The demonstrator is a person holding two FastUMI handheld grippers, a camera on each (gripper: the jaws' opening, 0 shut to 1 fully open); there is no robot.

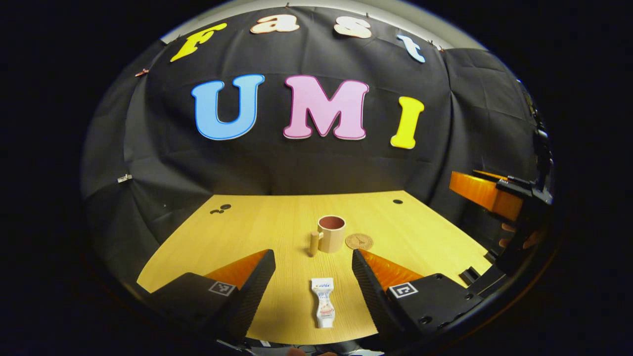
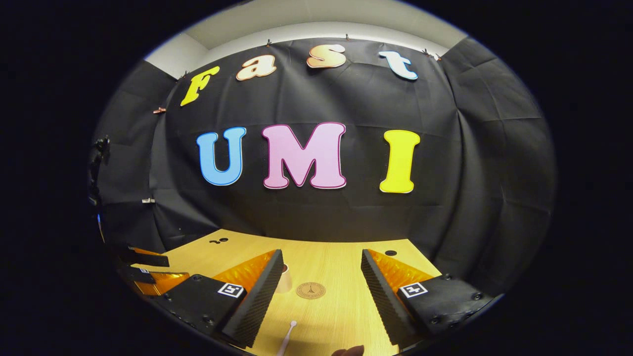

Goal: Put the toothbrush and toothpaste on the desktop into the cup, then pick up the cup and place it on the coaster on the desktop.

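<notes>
The left claw [image 1: 313,269] hangs low over the worktop [image 1: 425,232] with its two fingers spread wide and nothing between the pads, seen in the left gripper view. Directly in the gap lies the toothpaste [image 1: 324,302], flat on the wood, its long axis running away from the camera, the broad crimped end toward the cup and the narrower capped end toward the near edge. Farther out, near the middle of the worktop, the cup [image 1: 331,233] stands upright with its mouth open to the ceiling and a thick cylindrical handle on its left side. Just to its right, apart from it, the round coaster [image 1: 359,241] lies flat.

The right claw [image 2: 316,289] is likewise wide open and holds nothing, its fingers framing the worktop in the right gripper view. The coaster [image 2: 311,290] sits between them, and the cup [image 2: 285,281] shows partly behind the left finger. At the bottom of that view the toothbrush [image 2: 287,338] lies on the wood, its small rounded end pointing away from the camera and slightly right, the rest running off the lower edge.

The worktop is pale wood with dark round holes near its far corners, closed in by black cloth walls, with a strip of light wall above. At the right edge of the left gripper view the other device [image 1: 499,198] is held level, above the worktop's right side, with fingers of a hand [image 1: 514,235] below it.
</notes>
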